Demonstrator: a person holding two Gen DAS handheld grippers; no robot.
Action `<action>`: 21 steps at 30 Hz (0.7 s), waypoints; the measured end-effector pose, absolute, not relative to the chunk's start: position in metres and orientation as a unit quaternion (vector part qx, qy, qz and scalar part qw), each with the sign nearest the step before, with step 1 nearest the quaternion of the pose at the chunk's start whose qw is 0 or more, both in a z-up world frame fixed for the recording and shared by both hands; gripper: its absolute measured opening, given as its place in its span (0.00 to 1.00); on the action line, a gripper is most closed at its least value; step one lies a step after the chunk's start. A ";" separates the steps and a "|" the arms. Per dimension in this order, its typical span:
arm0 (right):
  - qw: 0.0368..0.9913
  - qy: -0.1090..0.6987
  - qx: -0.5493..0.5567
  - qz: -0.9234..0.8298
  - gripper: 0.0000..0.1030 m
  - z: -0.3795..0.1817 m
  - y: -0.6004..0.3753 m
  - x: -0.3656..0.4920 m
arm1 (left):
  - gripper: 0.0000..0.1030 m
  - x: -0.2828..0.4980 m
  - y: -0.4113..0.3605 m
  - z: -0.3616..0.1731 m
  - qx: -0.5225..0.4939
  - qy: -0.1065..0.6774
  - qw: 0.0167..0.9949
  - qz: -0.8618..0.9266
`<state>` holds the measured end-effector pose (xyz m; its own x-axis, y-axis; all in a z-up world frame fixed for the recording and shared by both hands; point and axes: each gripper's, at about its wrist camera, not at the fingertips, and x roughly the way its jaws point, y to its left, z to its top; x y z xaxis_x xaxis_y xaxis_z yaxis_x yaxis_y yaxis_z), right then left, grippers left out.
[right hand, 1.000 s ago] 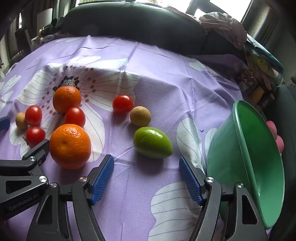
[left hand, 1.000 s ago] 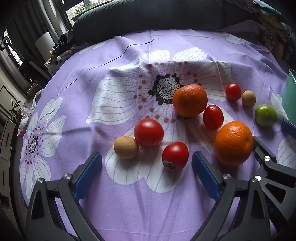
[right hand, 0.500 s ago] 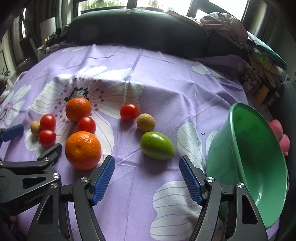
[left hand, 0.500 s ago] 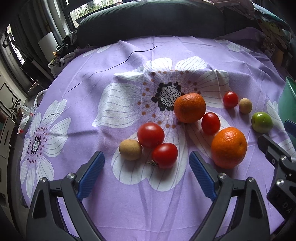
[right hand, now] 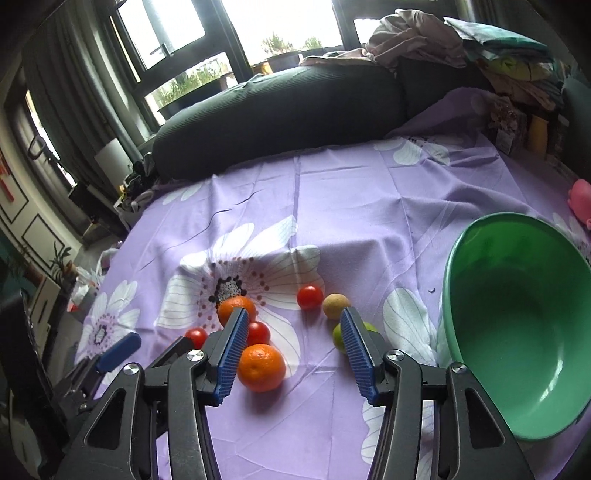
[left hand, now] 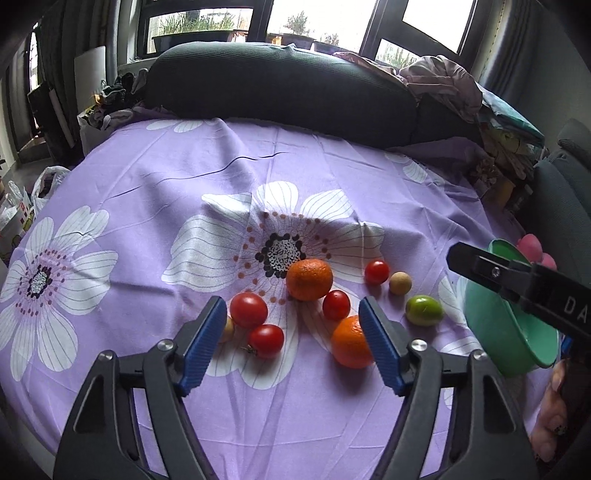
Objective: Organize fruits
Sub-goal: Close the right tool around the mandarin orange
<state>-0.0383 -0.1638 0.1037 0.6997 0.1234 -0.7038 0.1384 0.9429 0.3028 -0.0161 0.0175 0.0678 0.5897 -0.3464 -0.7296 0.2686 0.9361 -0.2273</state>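
Observation:
Two oranges [left hand: 308, 278] [left hand: 349, 341], several red tomatoes [left hand: 248, 309], two small tan fruits [left hand: 400, 283] and a green fruit [left hand: 424, 310] lie on the purple flowered cloth [left hand: 184, 192]. A green bowl [right hand: 517, 332] sits tilted at the right, with nothing inside it. My left gripper [left hand: 293, 343] hovers above the tomatoes and the near orange, its jaws closing with nothing between the pads. My right gripper [right hand: 293, 354] hangs over the near orange [right hand: 261, 367] and the green fruit [right hand: 369, 328], also closing on nothing.
A dark cushion [left hand: 277, 85] lines the far edge of the cloth, with piled clothes [right hand: 424, 33] at the back right. A pink object [right hand: 581, 199] lies beyond the bowl. A hand [left hand: 550, 424] shows at the lower right. Bare cloth stretches to the left.
Both grippers have risen and tipped upward, so the fruits look smaller and lower in view. Both pairs of jaws have narrowed. No fruit has moved.

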 end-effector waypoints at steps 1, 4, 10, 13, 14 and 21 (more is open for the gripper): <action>0.905 0.388 0.174 0.006 0.47 0.104 -0.162 -0.033 | 0.65 -0.015 0.016 0.065 -0.058 0.426 0.884 -0.182; 0.899 0.397 0.183 0.025 0.47 0.095 -0.155 -0.023 | 0.54 -0.013 0.012 0.056 -0.078 0.444 0.869 -0.205; 0.876 0.429 0.216 0.048 0.47 0.068 -0.154 -0.022 | 0.51 -0.011 0.001 0.043 -0.102 0.477 0.841 -0.233; 0.871 0.438 0.217 0.050 0.47 0.062 -0.154 -0.022 | 0.51 -0.012 -0.002 0.041 -0.104 0.486 0.832 -0.245; 0.867 0.441 0.223 0.054 0.47 0.059 -0.155 -0.022 | 0.51 -0.014 -0.003 0.041 -0.100 0.486 0.832 -0.246; 0.842 0.465 0.265 0.067 0.47 0.039 -0.163 -0.020 | 0.52 -0.014 -0.012 0.030 -0.089 0.507 0.819 -0.254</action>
<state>-0.0201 -0.1629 0.0389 0.5585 0.3601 -0.7473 0.1329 0.8504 0.5091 -0.0141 -0.0118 0.0301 0.3569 -0.5058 -0.7853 0.3261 0.8553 -0.4027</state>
